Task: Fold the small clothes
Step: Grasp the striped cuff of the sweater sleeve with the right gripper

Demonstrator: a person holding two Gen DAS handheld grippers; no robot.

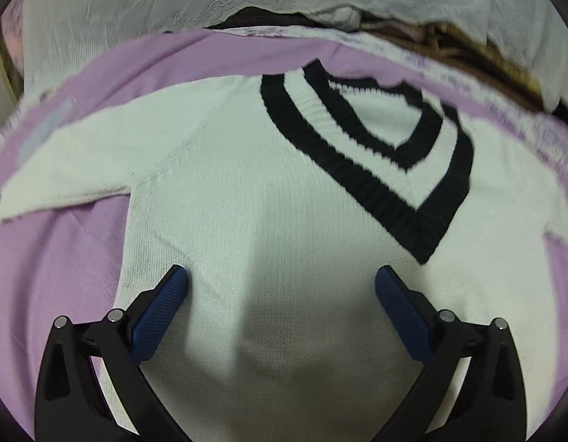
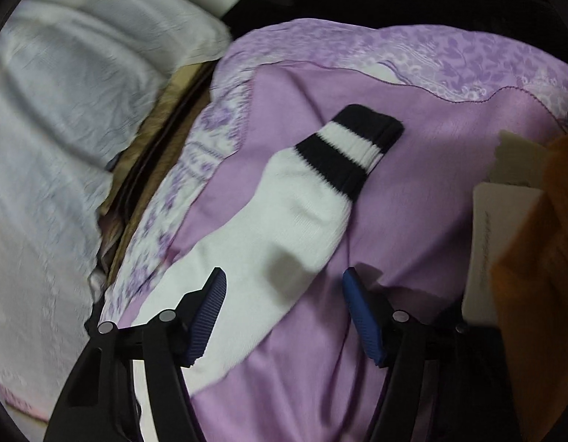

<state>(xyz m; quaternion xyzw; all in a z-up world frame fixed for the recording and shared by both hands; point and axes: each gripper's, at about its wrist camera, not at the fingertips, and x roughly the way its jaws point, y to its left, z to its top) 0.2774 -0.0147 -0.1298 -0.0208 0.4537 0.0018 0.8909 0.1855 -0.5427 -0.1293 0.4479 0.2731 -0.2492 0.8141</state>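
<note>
A small white knit sweater (image 1: 247, 191) with a black-striped V-neck collar (image 1: 423, 191) lies flat, front up, on a purple sheet (image 1: 55, 265). My left gripper (image 1: 280, 280) is open and empty, close above the sweater's chest. One sleeve stretches out to the left (image 1: 74, 169). In the right wrist view the other sleeve (image 2: 269, 235) lies out on the purple sheet (image 2: 412, 228), ending in a black-and-white striped cuff (image 2: 353, 147). My right gripper (image 2: 284, 283) is open and empty, over the middle of this sleeve.
A white embroidered cloth (image 1: 173, 3) lies beyond the sheet and also shows at the left of the right wrist view (image 2: 63, 110). The sheet has a floral border (image 2: 449, 51). An orange item (image 2: 541, 258) and white cards (image 2: 493, 243) sit at the right.
</note>
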